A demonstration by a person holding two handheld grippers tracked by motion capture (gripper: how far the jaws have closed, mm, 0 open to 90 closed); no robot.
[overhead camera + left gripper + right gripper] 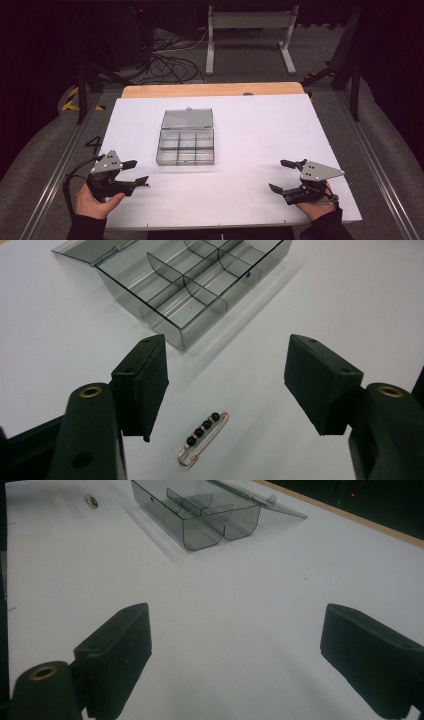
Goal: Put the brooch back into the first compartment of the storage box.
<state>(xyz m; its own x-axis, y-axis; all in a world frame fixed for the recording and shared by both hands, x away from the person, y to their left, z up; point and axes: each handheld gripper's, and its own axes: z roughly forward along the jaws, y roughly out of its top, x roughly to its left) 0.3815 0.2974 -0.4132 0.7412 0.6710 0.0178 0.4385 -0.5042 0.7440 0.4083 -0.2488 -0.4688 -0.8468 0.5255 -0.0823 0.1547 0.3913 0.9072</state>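
A small copper safety pin with several black beads [202, 437] lies flat on the white table [260, 130]. It sits between the jaws of my left gripper [230, 385], nearer the left one, and neither pad touches it. From the high view, that left gripper [141, 172] is open at the near left. My right gripper [276, 175] is open at the near right, with bare table between its jaws [235, 650]. A clear grey compartment box [186, 145] stands mid-table with its lid [187, 119] folded back. The pin [91, 500] appears far off to the left of the box [200, 515].
A wooden board edge [212, 90] runs along the table's far side. Behind it on the floor are cables [170, 62] and a white stand [250, 35]. Metal rails [55, 175] flank the table.
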